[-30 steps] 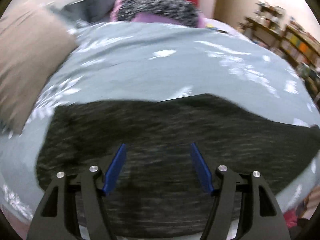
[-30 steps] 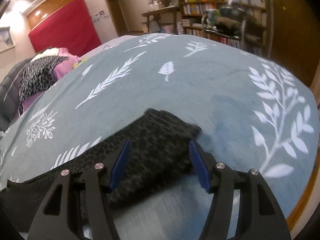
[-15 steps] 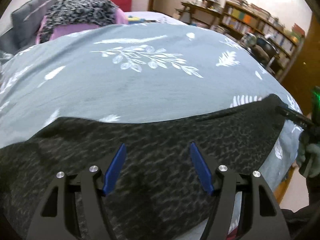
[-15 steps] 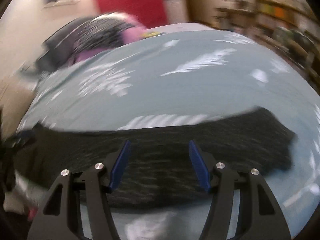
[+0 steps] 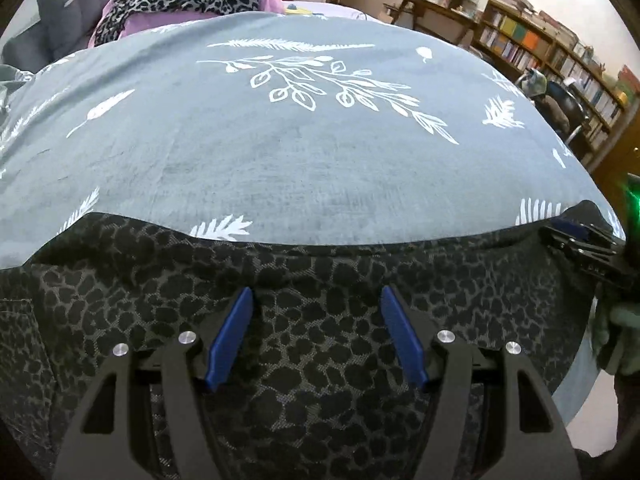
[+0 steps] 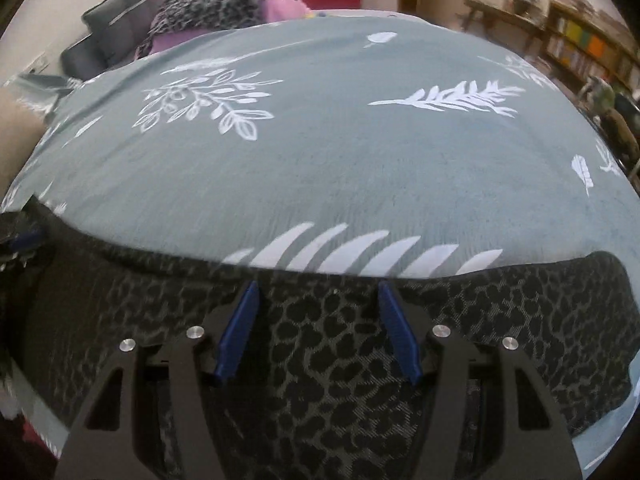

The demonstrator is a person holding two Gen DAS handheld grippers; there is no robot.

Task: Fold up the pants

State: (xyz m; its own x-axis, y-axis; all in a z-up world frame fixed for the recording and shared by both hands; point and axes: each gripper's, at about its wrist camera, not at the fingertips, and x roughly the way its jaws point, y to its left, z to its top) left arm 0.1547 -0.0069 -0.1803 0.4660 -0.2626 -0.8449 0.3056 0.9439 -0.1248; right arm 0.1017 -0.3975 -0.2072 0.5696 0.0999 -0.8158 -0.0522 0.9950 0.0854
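Over the pants (image 5: 320, 360), both the left hand-held gripper (image 5: 316, 336) and right hand-held gripper (image 6: 318, 328) had swung inward, jaws apart and empty, likely seeking new fold grips.

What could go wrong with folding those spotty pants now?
Both grippers, left and right, have open jaws above the pants, holding nothing. If they close in the middle of the cloth, they might pinch the grey leaf-print bedspread too. The pants lie near the bed's front edge, so a tug might slide them off.
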